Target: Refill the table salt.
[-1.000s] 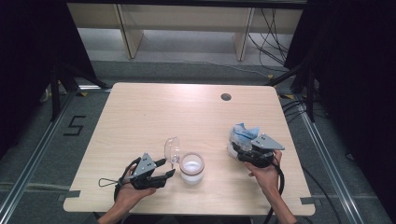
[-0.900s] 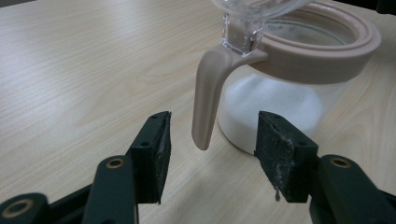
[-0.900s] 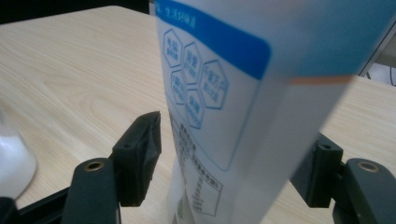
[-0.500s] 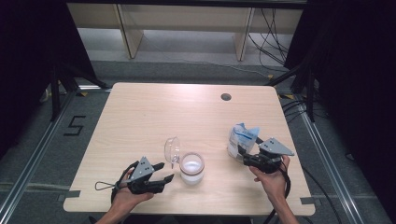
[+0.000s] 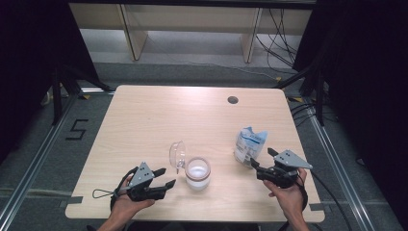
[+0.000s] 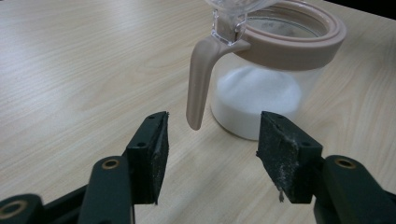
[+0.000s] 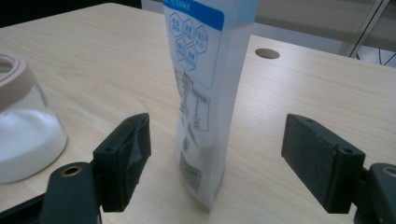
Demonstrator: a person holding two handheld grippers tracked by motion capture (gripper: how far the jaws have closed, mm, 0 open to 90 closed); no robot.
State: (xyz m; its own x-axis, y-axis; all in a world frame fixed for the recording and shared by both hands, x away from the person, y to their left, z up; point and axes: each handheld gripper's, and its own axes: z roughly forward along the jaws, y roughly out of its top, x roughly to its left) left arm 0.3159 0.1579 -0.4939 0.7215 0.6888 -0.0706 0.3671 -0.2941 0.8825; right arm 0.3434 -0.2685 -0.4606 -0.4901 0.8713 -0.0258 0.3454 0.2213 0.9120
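Right gripper (image 5: 260,162) fingers just opened, released, straddling upright white-and-blue plastic pouch (image 7: 205,93); left gripper (image 5: 163,177) fingers spread, empty, before clear glass jar (image 6: 271,84).

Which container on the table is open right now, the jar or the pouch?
The glass jar: its hinged lid is flipped up. The pouch stands closed.

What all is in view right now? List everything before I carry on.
jar: one, clear glass with a pinkish rim, white powder inside, near edge of the table, centre
lid: one, clear, hinged open at the jar's left side
pouch: one, white and blue, standing upright right of the jar
table: one, light wood, with a dark round hole near its far right
left tool: one, black, open, empty, pointing at the jar
right tool: one, black, jaws just opening, apart from the pouch
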